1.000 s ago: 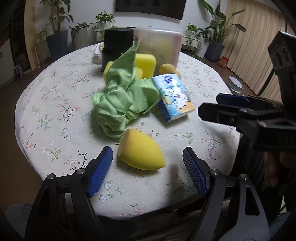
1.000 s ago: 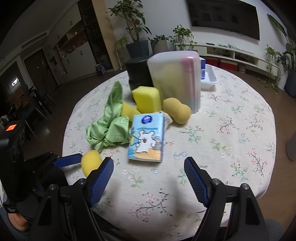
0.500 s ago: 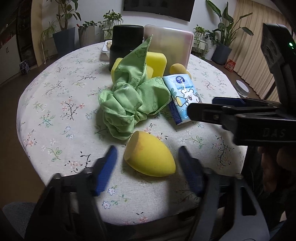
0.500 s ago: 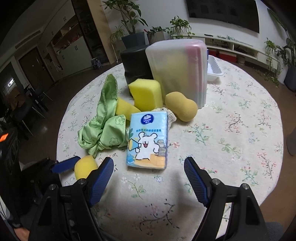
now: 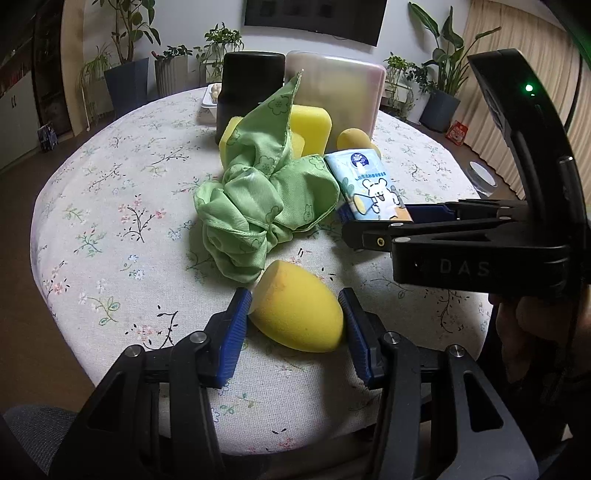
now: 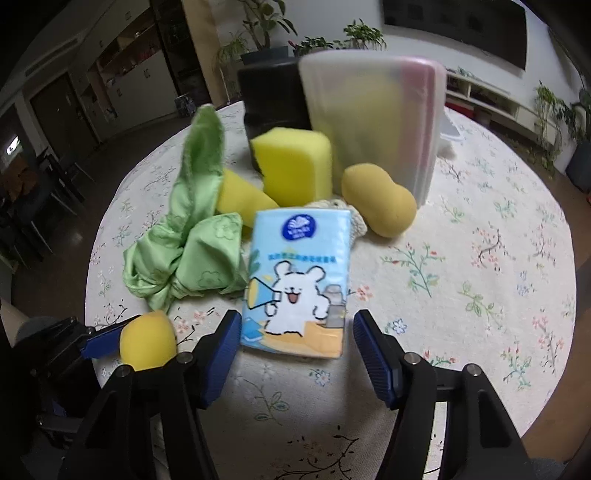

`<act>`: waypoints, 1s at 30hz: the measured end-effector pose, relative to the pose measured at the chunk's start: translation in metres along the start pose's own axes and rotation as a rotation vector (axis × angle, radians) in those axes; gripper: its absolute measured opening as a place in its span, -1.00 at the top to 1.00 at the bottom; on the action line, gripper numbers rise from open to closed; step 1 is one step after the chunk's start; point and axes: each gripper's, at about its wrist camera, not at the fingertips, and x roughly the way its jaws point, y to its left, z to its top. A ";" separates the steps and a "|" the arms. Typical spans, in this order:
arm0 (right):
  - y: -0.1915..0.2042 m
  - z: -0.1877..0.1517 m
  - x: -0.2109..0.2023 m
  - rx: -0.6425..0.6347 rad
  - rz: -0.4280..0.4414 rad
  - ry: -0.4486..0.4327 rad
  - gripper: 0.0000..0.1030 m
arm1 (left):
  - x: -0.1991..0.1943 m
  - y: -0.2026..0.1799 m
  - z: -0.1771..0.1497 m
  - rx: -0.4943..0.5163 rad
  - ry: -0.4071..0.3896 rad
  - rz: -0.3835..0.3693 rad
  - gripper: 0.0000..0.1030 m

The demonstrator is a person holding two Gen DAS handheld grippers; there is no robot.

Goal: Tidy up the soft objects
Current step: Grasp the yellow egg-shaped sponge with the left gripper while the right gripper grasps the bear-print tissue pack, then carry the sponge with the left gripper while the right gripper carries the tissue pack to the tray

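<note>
Pickup step: left gripper [image 5: 295, 317] has just closed on the sponge [image 5: 299, 310] — right gripper [image 6: 295, 343], closing, apparently short of the tissue pack [image 6: 299, 280]. Next: lift.

Your room's dim, light falling from overhead. Right wrist view is motion-blurred, worst on the translucent box [image 6: 373, 122] at 12 o'clock. Fisheye bends edges; corners vignette black.

- A round table [image 5: 110, 206] with a flower cloth fills the middle.
- A black tub [image 5: 253, 85] stands at its 12 o'clock edge.
- Potted plants [image 5: 127, 44] stand on the floor behind, at 11 o'clock.
- A dark screen [image 5: 314, 14] hangs on the wall at 12.
- Tan curtains [image 5: 491, 74] hang at 2 o'clock.
</note>
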 end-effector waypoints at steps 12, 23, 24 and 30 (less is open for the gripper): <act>-0.014 -0.019 -0.020 0.008 0.026 -0.024 -0.06 | -0.004 0.005 -0.002 -0.031 -0.012 -0.024 0.17; -0.030 -0.045 -0.049 0.036 0.033 -0.006 -0.06 | -0.020 0.014 -0.002 -0.075 -0.032 -0.046 0.17; -0.032 -0.046 -0.053 0.040 0.035 -0.009 -0.06 | -0.022 0.016 -0.001 -0.081 -0.035 -0.044 0.17; -0.044 -0.043 -0.071 0.079 0.068 -0.029 -0.06 | -0.039 0.035 0.008 -0.114 -0.068 -0.027 0.17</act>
